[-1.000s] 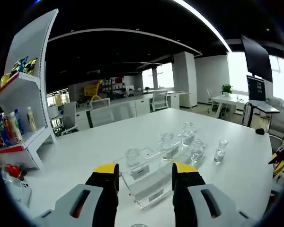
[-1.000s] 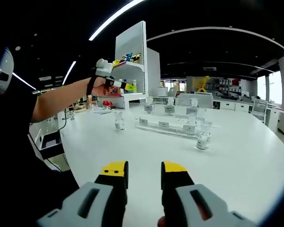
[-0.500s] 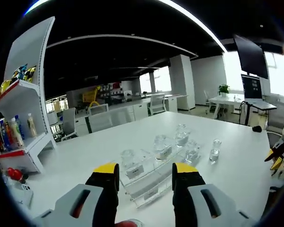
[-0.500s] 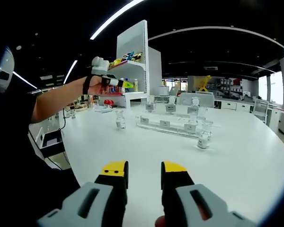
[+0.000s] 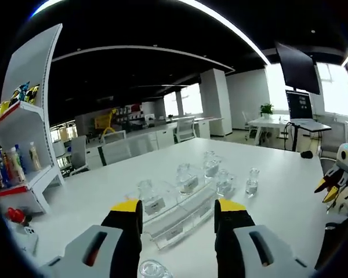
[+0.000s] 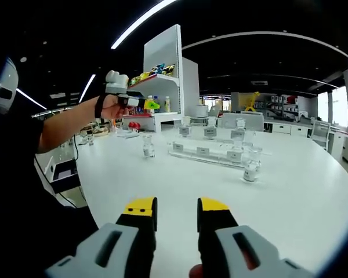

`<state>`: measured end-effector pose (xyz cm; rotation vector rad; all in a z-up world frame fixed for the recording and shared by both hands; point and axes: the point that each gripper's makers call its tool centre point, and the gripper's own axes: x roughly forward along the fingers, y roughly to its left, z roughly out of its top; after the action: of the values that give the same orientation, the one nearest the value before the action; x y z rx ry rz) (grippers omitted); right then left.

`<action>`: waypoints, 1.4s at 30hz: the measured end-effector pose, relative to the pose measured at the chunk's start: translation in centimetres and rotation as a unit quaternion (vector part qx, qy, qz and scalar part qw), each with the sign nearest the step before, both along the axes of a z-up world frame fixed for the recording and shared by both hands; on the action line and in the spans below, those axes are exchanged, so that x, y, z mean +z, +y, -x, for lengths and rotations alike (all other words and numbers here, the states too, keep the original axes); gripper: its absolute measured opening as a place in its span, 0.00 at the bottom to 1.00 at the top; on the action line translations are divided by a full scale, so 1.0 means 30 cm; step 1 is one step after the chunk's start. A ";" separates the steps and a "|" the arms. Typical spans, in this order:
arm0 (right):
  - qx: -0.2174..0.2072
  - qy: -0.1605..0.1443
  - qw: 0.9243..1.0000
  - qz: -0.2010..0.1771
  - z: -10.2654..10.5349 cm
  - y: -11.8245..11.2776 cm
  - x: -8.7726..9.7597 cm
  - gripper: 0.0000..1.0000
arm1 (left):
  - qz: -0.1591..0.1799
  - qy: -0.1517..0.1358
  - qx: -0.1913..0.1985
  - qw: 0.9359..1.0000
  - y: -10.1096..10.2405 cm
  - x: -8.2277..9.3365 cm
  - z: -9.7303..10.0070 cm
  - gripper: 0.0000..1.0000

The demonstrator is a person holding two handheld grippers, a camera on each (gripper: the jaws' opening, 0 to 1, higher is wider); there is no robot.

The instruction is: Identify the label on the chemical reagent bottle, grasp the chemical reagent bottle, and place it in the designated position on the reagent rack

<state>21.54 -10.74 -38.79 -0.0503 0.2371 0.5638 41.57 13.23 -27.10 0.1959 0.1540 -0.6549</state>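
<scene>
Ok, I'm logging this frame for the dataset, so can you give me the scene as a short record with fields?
surface: white table
rack: clear rack holding labelled bottles
loose bottles: one left of the rack, one right of it, as the right gripper view shows them
near bottle: bottle top low between the left fingers
left gripper: open, raised above the table
right gripper: open, empty, facing the rack
background: white shelf with goods

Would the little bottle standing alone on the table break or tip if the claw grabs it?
The little bottle looks like clear glass, so it is probably hard, slippery and breakable. It stands upright and rather narrow on the smooth white table, so a sideways nudge might tip it. It seems small, probably light.
</scene>
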 end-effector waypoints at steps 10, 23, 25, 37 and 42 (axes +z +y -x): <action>-0.004 -0.006 1.000 -0.008 -0.012 -0.005 0.020 0.27 | 0.016 0.021 0.005 1.000 0.035 -0.036 0.026 0.47; -0.004 0.001 1.000 -0.013 -0.030 0.004 0.004 0.27 | 0.032 0.024 -0.009 0.999 0.035 -0.041 0.121 0.46; -0.003 0.001 1.000 -0.014 -0.029 0.006 0.001 0.27 | 0.035 0.026 -0.009 0.999 0.038 -0.049 0.129 0.46; -0.011 0.005 1.000 -0.025 -0.032 -0.005 -0.015 0.27 | 0.050 0.027 -0.007 0.998 0.086 -0.055 0.129 0.46; -0.015 0.006 0.999 -0.033 -0.035 -0.011 -0.018 0.27 | 0.057 0.028 -0.017 0.998 0.077 -0.051 0.146 0.46</action>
<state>22.60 -11.08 -39.33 0.0206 0.2308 0.5417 37.19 15.54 -28.62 0.0704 0.1670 -0.7005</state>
